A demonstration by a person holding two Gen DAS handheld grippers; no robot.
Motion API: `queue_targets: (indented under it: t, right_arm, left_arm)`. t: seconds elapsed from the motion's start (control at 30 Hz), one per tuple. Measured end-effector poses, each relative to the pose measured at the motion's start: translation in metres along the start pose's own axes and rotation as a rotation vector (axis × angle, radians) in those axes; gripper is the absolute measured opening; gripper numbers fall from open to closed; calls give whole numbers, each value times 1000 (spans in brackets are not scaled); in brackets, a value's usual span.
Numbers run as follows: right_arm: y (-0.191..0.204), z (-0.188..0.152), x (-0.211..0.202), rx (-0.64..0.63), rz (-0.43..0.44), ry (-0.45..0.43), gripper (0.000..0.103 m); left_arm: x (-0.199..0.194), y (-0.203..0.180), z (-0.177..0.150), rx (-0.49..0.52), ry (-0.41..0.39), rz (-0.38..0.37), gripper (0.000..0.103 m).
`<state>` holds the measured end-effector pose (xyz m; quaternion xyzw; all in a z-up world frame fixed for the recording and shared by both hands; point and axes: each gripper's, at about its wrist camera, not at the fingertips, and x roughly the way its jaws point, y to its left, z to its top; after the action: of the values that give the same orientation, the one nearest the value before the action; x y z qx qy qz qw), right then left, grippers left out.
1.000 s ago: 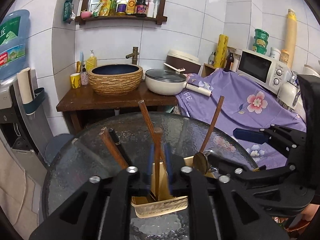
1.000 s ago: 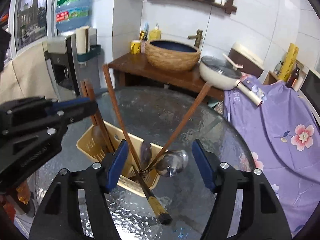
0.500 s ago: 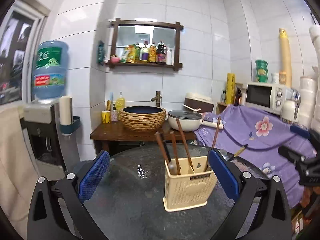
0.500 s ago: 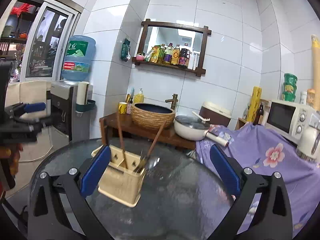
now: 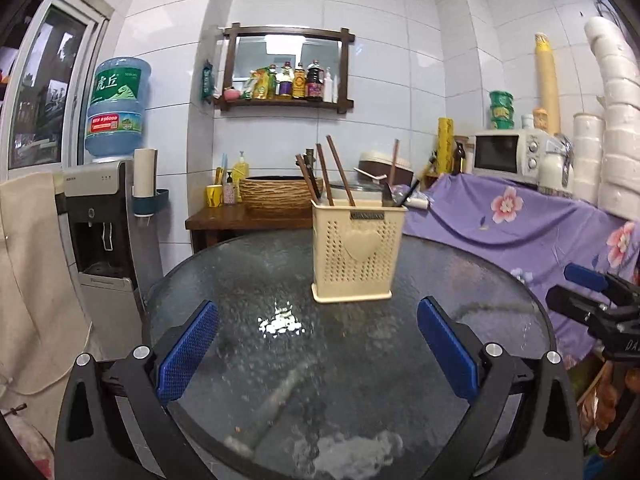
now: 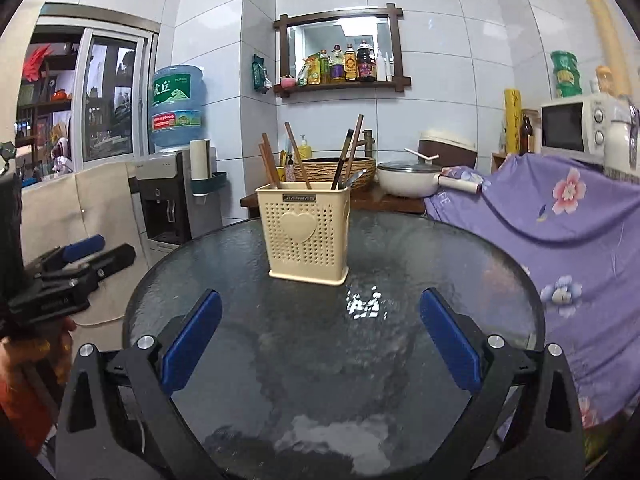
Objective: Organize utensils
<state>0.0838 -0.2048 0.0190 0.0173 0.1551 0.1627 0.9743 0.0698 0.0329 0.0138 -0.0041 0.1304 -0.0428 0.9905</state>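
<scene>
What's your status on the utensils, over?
Left claw open, empty. Right claw open, empty. Utensils standing in the cream holder on the glass table. Nothing in the way.

The holder (image 5: 355, 254) is cream plastic, dotted with small holes around a plain raised heart. The handles (image 5: 329, 176) standing in it are dark brown. The table (image 5: 248, 280) is dark pebbled glass. Gripper pads (image 5: 188, 350) are blue with a fine grid texture. The cloth (image 5: 520, 224) is purple with pink flowers.
</scene>
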Motion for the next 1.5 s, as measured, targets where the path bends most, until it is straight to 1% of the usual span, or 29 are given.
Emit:
queue_targets:
  t: [0.07, 0.13, 0.3, 0.37, 0.57, 0.87, 1.13, 1.3, 1.5]
  right_arm:
    - [-3, -6, -7, 21, 10, 15, 97]
    - [-5, -9, -12, 36, 15, 28, 97]
    - [-4, -20, -21, 32, -1, 48, 97]
    - [-5, -22, -24, 33, 0, 51, 97]
    - [-6, -19, -25, 45, 4, 41, 97]
    - [0, -18, -28, 17, 0, 28, 97]
    - [2, -18, -28, 22, 1, 29, 97]
    - [5, -21, -30, -1, -16, 22, 97]
    - [4, -23, -30, 11, -15, 26, 97]
  left_arm:
    - [-5, -3, -5, 5, 14, 8, 97]
    - [-10, -3, -7, -8, 18, -3, 97]
    - [-20, -5, -10, -36, 11, -11, 97]
    - [-19, -5, -10, -39, 20, -11, 97]
    - [-16, -4, -10, -50, 35, -3, 97]
    - [-19, -8, -11, -40, 24, -5, 97]
    - [-22, -13, -12, -36, 14, -16, 97]
    - [-22, -14, -11, -46, 12, -15, 97]
    - [-21, -14, -11, -47, 16, -13, 97]
